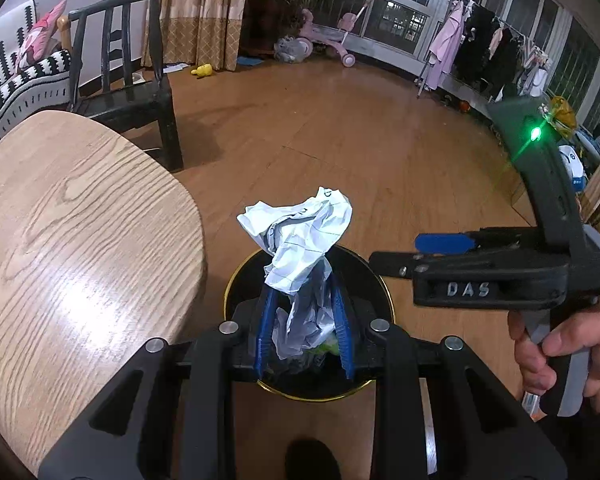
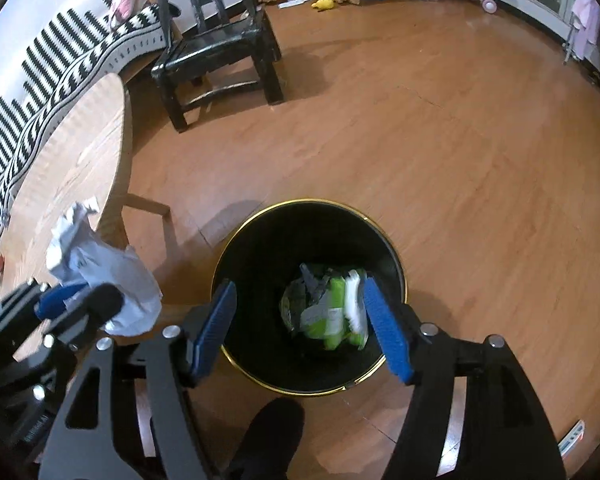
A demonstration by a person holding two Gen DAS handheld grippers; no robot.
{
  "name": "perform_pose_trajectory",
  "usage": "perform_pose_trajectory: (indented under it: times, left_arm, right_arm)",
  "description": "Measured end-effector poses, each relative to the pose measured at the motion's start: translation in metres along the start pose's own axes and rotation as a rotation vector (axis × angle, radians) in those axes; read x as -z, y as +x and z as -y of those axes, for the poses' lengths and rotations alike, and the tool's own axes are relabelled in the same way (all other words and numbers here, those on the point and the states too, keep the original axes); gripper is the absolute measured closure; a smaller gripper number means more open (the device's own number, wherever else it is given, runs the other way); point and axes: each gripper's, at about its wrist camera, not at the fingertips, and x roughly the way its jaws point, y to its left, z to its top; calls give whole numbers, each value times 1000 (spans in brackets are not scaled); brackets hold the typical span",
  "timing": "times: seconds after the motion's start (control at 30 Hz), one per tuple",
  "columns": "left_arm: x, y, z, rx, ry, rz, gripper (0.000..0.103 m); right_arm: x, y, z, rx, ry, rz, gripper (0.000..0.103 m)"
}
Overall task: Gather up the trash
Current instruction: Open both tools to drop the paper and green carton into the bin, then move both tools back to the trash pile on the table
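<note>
My left gripper (image 1: pixel 305 300) is shut on a crumpled white paper (image 1: pixel 300 240) and holds it above a black trash bin with a gold rim (image 1: pixel 236 276). In the right wrist view the same paper (image 2: pixel 100 268) shows at the left, in the left gripper (image 2: pixel 72 300), beside the bin (image 2: pixel 260 240). My right gripper (image 2: pixel 300 312) is open and empty, directly over the bin. A green and white wrapper (image 2: pixel 334 312) lies inside the bin, blurred. The right gripper also shows in the left wrist view (image 1: pixel 444 248), to the right of the bin.
A round wooden table (image 1: pixel 72 240) stands left of the bin. A black wooden chair (image 2: pixel 216 44) and a striped sofa (image 2: pixel 60 64) stand behind it. The wooden floor (image 2: pixel 460 160) stretches to the right. A dark shoe (image 2: pixel 268 436) shows below the bin.
</note>
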Motion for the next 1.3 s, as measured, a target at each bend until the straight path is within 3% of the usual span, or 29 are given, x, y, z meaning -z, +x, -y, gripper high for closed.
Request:
perform_pose_trajectory:
  times: [0.2,0.27,0.33,0.57,0.67,0.73,0.83,1.03,1.3]
  left_arm:
    - [-4,8,1,18,-3,-9,76]
    - [-6,9,2,28,-3,-8,67]
    - [-6,7,3,26,-5,8,39]
    - [-7,-9,-5,38,-25,35,33]
    - [-6,-28,-17,12,-43,65,23]
    - [-3,-44,-29,-24,-52,87,16]
    - [4,-73,-55,-89,-91,112,13]
    - [30,-154,-136,-256,-222,173,11]
    - [121,-268,-278,-540,-503,197,11]
  right_arm:
    - [0,-12,17,19,71,47,37]
    - [2,-16,21,24,87,58,36]
    - [2,-18,25,24,101,66,35]
    - [-1,-22,24,28,107,76,35]
    - [-4,-27,7,21,79,85,35]
    - [-8,-34,-14,6,50,107,33]
    - [-15,-43,-51,-34,-6,138,32]
    - [-19,-49,-167,-174,-198,153,27]
    - [17,-34,-352,-332,-491,62,27]
